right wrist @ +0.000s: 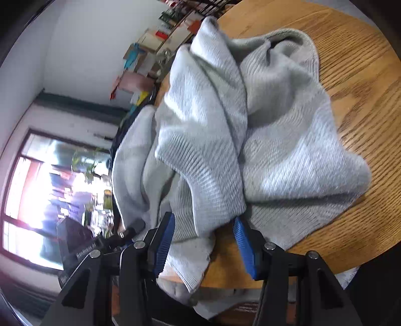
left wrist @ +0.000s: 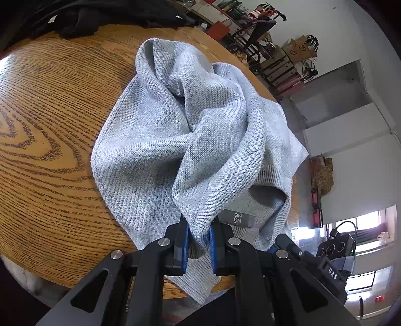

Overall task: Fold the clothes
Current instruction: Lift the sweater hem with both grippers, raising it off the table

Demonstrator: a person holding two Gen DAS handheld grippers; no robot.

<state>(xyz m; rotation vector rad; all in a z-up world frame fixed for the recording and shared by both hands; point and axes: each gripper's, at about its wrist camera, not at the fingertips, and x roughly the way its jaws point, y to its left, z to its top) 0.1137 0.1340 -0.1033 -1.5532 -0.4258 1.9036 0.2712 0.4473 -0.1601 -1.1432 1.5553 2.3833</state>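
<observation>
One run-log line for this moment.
left claw: shut on grey sweater | right claw: open around sweater edge | sweater: crumpled on wooden table

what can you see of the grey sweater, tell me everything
The grey sweater is a light grey knit, ribbed at its edges, with a dark label inside the neck. It lies bunched and twisted on the round wooden table, one part hanging over the rim. The left gripper pinches a fold; the right gripper stands open around another.

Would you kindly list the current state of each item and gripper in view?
Grey sweater: crumpled, unfolded, on the table.
Left gripper: shut on a fold of the sweater.
Right gripper: open, sweater cuff lying between its fingers.
Black garment: heaped at the table's far edge.
</observation>
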